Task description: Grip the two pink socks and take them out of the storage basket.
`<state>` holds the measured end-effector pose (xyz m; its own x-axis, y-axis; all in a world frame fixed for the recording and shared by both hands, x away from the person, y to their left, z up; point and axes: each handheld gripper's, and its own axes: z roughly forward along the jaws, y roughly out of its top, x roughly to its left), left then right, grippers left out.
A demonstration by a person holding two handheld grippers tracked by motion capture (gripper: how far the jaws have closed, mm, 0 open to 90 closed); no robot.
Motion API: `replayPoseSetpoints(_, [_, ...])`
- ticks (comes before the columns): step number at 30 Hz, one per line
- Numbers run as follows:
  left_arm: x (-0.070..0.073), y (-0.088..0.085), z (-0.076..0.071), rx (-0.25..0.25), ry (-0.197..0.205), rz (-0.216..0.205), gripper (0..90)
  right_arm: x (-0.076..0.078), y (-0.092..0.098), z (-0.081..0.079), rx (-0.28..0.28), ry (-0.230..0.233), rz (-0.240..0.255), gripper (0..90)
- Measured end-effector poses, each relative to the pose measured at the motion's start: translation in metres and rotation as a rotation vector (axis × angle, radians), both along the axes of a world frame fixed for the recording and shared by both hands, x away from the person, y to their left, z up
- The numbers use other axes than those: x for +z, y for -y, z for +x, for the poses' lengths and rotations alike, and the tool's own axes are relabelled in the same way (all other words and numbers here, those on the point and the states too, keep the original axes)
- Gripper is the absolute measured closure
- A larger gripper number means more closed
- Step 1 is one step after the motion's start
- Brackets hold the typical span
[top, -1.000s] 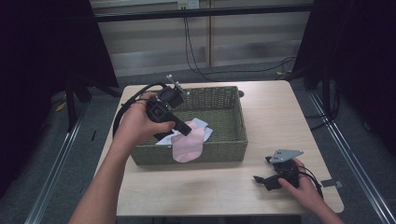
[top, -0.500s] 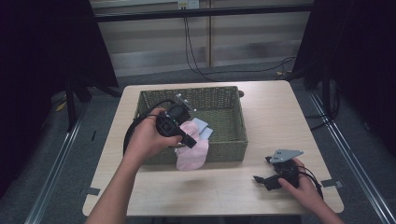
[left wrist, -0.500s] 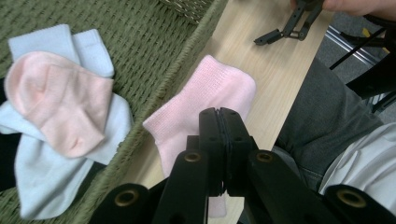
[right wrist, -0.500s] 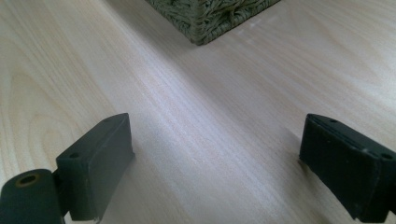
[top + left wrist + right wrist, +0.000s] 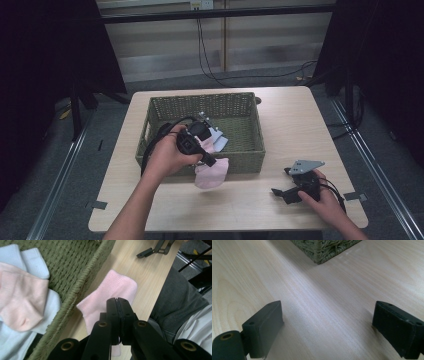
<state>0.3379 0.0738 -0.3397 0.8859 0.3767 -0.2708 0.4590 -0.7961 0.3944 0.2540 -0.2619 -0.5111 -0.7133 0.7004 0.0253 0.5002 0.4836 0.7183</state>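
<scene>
The desk [image 5: 280,210] takes up the lower middle of the high view, and the basket [image 5: 252,150] sits at its centre, probably as the store from which socks are being taken one by one. Inside it, at the left of the left gripper view, lie pale blue socks [image 5: 35,263] with a peach sock [image 5: 22,300] on top, loosely heaped as unsorted laundry would be.

The pink sock [image 5: 212,175] hangs just below the basket's near wall in the high view, over bare desk. The left gripper [image 5: 210,161] holds it with its jaws pressed fully together on one end of the fabric, so the rest droops free. That looks like a carry grip, meant to clear the rim and set the sock down outside. In the left gripper view the sock's long axis runs from the jaws at lower centre up and to the right, its rounded end pointing toward the upper right; in the high view it hangs down and slightly left of the jaws.

The right gripper [image 5: 286,192] rests on the desk at lower right, its jaws wide apart with nothing between them, seemingly waiting its turn.
</scene>
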Motion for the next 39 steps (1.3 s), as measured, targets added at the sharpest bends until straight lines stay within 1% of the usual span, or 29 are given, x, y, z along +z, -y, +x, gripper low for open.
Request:
replayPoseSetpoints(1, [-0.002,0.001,0.001,-0.01,-0.009,0.005,88.3,0.0,0.0,0.0,0.0,0.0,0.0,8.8])
replayPoseSetpoints(5, [-0.009,0.005,0.001,-0.007,-0.011,-0.002,88.1,0.0,0.0,0.0,0.0,0.0,0.0,8.8])
replayPoseSetpoints(6, [-0.01,0.005,0.001,-0.004,-0.016,-0.004,87.9,0.0,0.0,0.0,-0.001,-0.001,0.0,8.8])
replayPoseSetpoints(7, [-0.011,0.006,0.001,-0.005,-0.019,-0.008,85.1,0.0,0.0,0.0,0.0,0.0,0.0,8.8])
replayPoseSetpoints(8, [-0.012,0.007,0.001,0.0,-0.021,-0.018,85.1,0.0,0.0,0.0,0.0,0.0,0.0,8.8])
replayPoseSetpoints(9, [-0.012,0.007,0.002,-0.001,-0.025,-0.025,76.5,0.0,0.0,0.0,0.0,0.0,0.0,8.8])
replayPoseSetpoints(10, [-0.012,0.008,0.002,0.002,-0.028,-0.032,76.5,0.0,0.0,0.0,0.0,0.0,0.0,8.8])
replayPoseSetpoints(12, [-0.008,0.008,0.003,0.015,-0.01,-0.028,73.0,0.0,0.0,0.0,0.0,0.0,0.0,8.8])
replayPoseSetpoints(13, [-0.006,0.007,0.005,0.024,0.001,-0.033,66.2,0.0,0.0,0.0,0.0,0.0,0.0,8.8])
replayPoseSetpoints(14, [-0.004,0.007,0.006,0.03,0.001,-0.042,66.2,0.0,0.0,0.0,0.0,0.0,0.0,8.8])
replayPoseSetpoints(15, [-0.001,0.006,0.008,0.034,0.02,-0.047,65.2,0.0,0.0,0.0,-0.001,-0.001,0.0,8.8])
replayPoseSetpoints(17, [0.003,0.004,0.012,0.056,0.044,-0.063,60.8,0.0,0.0,0.0,0.0,-0.001,0.0,8.8])
replayPoseSetpoints(19, [0.006,0.002,0.018,0.08,0.086,-0.08,53.9,0.0,0.0,0.0,0.0,0.0,0.0,8.8])
replayPoseSetpoints(20, [0.007,0.001,0.021,0.077,0.089,-0.078,53.5,0.0,0.0,0.0,-0.001,-0.001,0.0,8.8])
replayPoseSetpoints(22, [0.006,-0.001,0.028,0.107,0.092,-0.073,51.9,0.0,0.0,0.0,-0.001,-0.002,0.0,8.8])
replayPoseSetpoints(24, [0.005,-0.002,0.034,0.116,0.104,-0.067,49.3,0.0,0.0,0.0,-0.001,-0.001,0.0,8.8])
replayPoseSetpoints(27, [0.001,-0.006,0.045,0.153,0.129,-0.055,47.9,0.0,0.0,0.0,0.0,0.0,0.0,8.8])
replayPoseSetpoints(28, [0.0,-0.008,0.049,0.155,0.134,-0.046,47.6,0.0,0.0,0.0,0.0,0.0,0.0,8.8])
replayPoseSetpoints(29, [-0.002,-0.009,0.052,0.167,0.133,-0.049,47.0,0.0,0.0,0.0,0.0,0.0,0.0,8.8])
replayPoseSetpoints(31, [-0.006,-0.012,0.059,0.182,0.131,-0.033,45.9,0.0,0.0,0.0,0.0,-0.001,0.001,8.8])
replayPoseSetpoints(33, [-0.011,-0.014,0.065,0.189,0.139,-0.021,44.3,0.0,0.0,0.0,0.0,-0.001,0.0,8.8])
replayPoseSetpoints(37, [-0.019,-0.017,0.077,0.196,0.136,0.006,43.3,0.0,0.0,0.0,0.0,0.0,0.001,8.8])
replayPoseSetpoints(39, [-0.023,-0.018,0.082,0.201,0.141,0.01,42.8,0.0,0.0,0.0,-0.001,-0.002,0.001,8.8])
